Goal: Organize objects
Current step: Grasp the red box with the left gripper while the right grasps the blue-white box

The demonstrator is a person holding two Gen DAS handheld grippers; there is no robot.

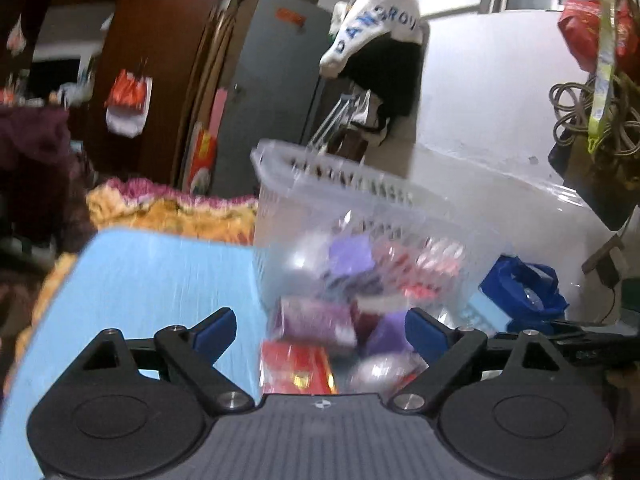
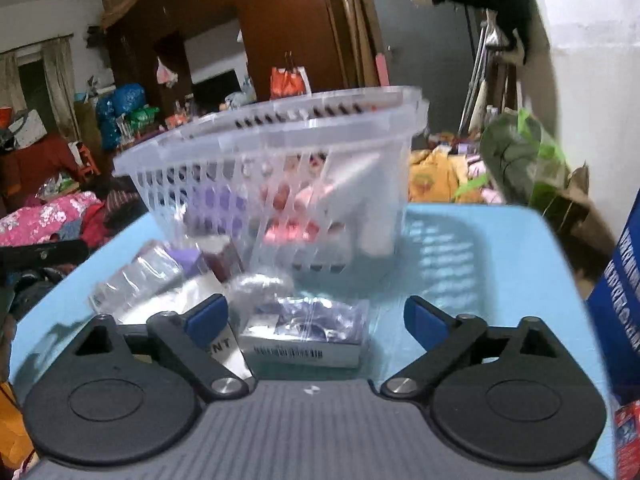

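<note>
— Left wrist view: how is the left gripper [image 1: 320, 330] held?

— Level, aimed at the basket [image 1: 276, 156]. Its blue-padded fingers [image 1: 216, 330] stand wide apart with nothing between them.

— And the basket?

— Clear plastic, slotted walls, thick rim. It looks tilted toward the camera and sits at the edge of the pale blue table [image 1: 160, 280]. Small packets [image 1: 352, 256] in purple, red and pink show blurred through its wall. A red box [image 1: 296, 368] lies just ahead of the fingers; I cannot tell whether it is in the basket or in front of it.

— Right wrist view?

— The right gripper [image 2: 316, 322] is also level and low over the table [image 2: 500, 280], fingers [image 2: 424, 320] spread, gripping nothing. The basket [image 2: 264, 148] stands ahead, near the middle of the table, with packets [image 2: 216, 204] and a white tube-like shape [image 2: 356, 176] inside.

— Anything outside the basket?

— Yes, on the table between it and the gripper: a flat box [image 2: 304, 334] wrapped in shiny film with a barcode on its near edge, a crinkled clear bag [image 2: 140, 276] to its left, and a white pack [image 2: 222, 346] touching the left finger. A tall blue carton [image 2: 624, 300] stands at the right edge.
</note>
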